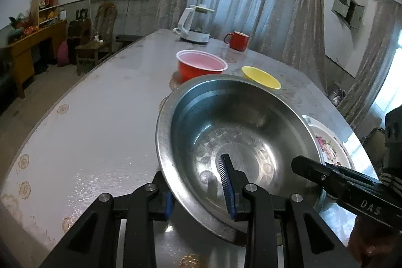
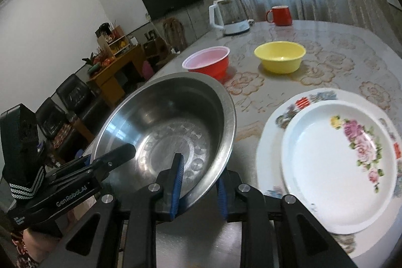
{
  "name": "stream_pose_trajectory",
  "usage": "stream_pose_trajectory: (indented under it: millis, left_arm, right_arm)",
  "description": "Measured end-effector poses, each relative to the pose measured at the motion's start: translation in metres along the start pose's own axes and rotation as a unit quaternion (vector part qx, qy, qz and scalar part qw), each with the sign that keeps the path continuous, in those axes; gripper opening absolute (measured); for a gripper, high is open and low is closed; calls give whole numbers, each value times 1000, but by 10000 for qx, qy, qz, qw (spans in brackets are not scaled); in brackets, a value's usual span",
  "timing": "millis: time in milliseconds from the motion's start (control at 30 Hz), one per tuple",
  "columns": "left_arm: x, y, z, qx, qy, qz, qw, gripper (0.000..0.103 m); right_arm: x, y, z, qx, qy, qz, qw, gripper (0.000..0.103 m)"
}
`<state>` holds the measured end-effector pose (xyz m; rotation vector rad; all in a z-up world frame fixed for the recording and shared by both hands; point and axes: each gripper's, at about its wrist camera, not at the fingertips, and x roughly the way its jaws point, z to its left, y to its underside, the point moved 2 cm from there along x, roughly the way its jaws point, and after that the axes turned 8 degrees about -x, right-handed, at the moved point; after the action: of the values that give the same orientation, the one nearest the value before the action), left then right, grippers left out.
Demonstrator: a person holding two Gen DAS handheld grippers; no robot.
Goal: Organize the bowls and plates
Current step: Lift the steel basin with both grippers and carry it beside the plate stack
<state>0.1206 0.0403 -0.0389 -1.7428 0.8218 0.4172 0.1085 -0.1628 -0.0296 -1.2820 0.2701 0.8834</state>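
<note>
Steel bowl (image 2: 170,132): empty, shiny, patterned base, tilted, at 9 o'clock of the stacked plates (image 2: 336,167).
Left gripper (image 1: 198,190): clamped on the bowl's rim.
Right gripper (image 2: 199,186): clamped on the opposite rim.
Red bowl (image 2: 208,62), yellow bowl (image 2: 280,57): empty, at 12 o'clock.
Table (image 1: 100,117): bare toward 9 o'clock.

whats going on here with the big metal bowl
A person holds a two-finger gripper in each hand, and both have their jaws around the rim of a steel bowl: the left gripper on one side, the right gripper on the other. The bowl is tilted over the table. Beside it sit two stacked floral plates. Farther back stand a red bowl and a yellow bowl, both untouched.
</note>
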Motion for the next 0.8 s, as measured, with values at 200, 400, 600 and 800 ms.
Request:
stream_pose_trajectory:
  millis: [200,400,600,800]
  left_arm:
    - [11,1,5,-9,-56,72,10000,32]
    - [27,-4,6,-41,-47,159,9999,32]
    - [43,-9,8,-36,-160,249,9996,32]
    - [52,-15,7,-42,-207,273,9994,32]
  right_arm:
    - [14,-1,0,63,-10,132,9999,25]
    - [22,-3,-3,171,136,222,9995,26]
    - [35,-6,-5,300,244,291,9988,27]
    - [40,-9,-5,266,367,294,9985,29]
